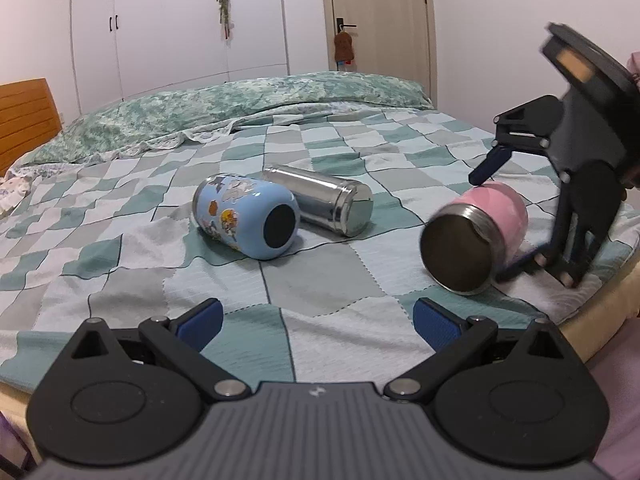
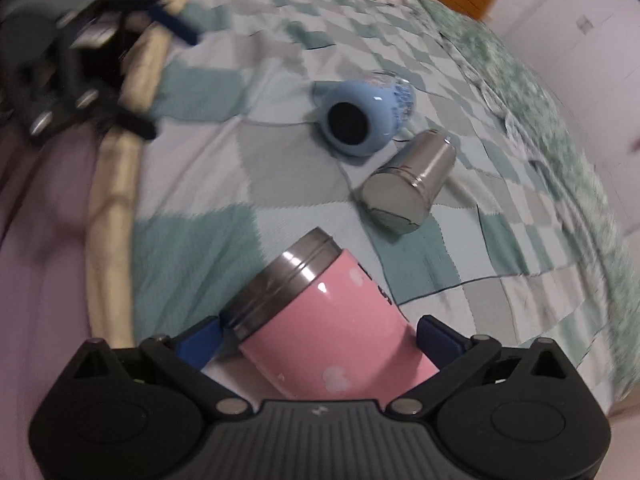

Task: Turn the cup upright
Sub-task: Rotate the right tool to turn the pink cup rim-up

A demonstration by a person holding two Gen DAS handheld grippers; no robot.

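Note:
A pink cup (image 2: 320,320) with a steel rim lies on its side on the checkered bedspread (image 1: 120,248), its open mouth toward the bed's near edge; it also shows in the left wrist view (image 1: 480,232). My right gripper (image 2: 320,340) straddles it, one blue finger on each side, jaws wide and not clearly pressing. In the left wrist view the right gripper (image 1: 496,216) comes in from the right over the cup. My left gripper (image 1: 318,324) is open and empty above the bed's near edge.
A blue cartoon cup (image 1: 248,216) and a steel cup (image 1: 324,202) lie on their sides mid-bed, touching; both show in the right wrist view, the blue cup (image 2: 368,118) and the steel cup (image 2: 412,192). A green quilt (image 1: 224,108) lies behind, a wooden headboard (image 1: 24,116) at left.

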